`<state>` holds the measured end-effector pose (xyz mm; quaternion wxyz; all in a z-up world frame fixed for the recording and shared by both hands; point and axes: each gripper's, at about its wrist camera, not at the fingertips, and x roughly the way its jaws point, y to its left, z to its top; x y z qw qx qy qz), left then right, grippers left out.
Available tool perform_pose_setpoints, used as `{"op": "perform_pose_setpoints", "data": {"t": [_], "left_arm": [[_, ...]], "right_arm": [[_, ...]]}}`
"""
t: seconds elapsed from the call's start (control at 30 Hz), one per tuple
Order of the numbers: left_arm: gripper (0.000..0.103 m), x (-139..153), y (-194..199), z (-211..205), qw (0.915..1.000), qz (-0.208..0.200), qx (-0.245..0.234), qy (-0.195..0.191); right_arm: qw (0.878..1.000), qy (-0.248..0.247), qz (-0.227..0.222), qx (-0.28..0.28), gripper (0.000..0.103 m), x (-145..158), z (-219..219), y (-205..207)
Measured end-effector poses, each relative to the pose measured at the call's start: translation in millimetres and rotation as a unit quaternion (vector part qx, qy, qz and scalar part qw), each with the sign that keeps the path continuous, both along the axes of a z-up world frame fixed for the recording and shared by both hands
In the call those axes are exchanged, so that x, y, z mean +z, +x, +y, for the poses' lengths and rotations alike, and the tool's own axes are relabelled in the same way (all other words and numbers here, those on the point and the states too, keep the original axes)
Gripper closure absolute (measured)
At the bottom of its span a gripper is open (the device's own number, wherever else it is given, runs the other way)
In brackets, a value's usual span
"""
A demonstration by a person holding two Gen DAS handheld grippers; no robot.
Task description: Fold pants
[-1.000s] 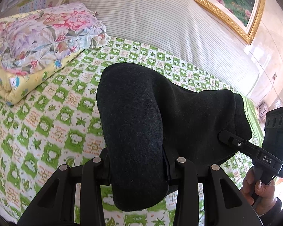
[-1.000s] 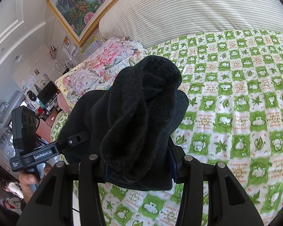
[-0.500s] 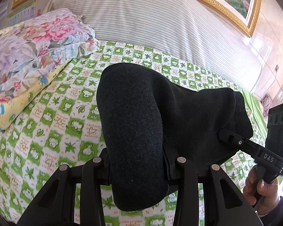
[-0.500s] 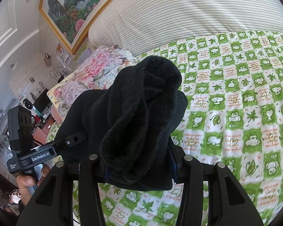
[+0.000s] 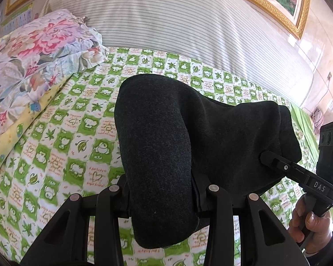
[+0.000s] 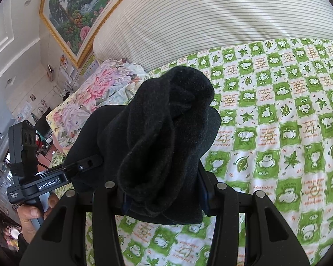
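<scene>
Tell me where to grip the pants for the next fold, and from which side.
Judging by now: keep the two end grips. The pants hang in a thick bunch between the left gripper and the right gripper, each clamped on a rolled edge from the near side. For a regrip after laying them on the bedsheet, probably take the folded edge from the near side.

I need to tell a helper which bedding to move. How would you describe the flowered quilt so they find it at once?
Start at the striped headboard behind the green checked sheet. At its foot sits the folded quilt. It alone bears big pink and purple flowers, stacked on a yellow layer.
</scene>
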<state>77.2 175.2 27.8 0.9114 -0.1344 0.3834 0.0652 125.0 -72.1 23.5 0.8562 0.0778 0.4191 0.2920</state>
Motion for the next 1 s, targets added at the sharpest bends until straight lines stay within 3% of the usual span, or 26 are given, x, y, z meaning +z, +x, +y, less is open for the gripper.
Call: {"op": "perform_pose_setpoints", "data": {"t": [0.63,1.0], "left_arm": [[0.063,-35,17,6,0.9994,0.034,0.002,-0.009],[0.045,-50,5,9,0.999,0.04,0.008,-0.019]], "right_arm": [[0.999,-0.011,0.04,-0.004,0.054,-36,-9,23],[0.998,-0.012,0.06,-0.014,0.048,-47,-22,20]]}}
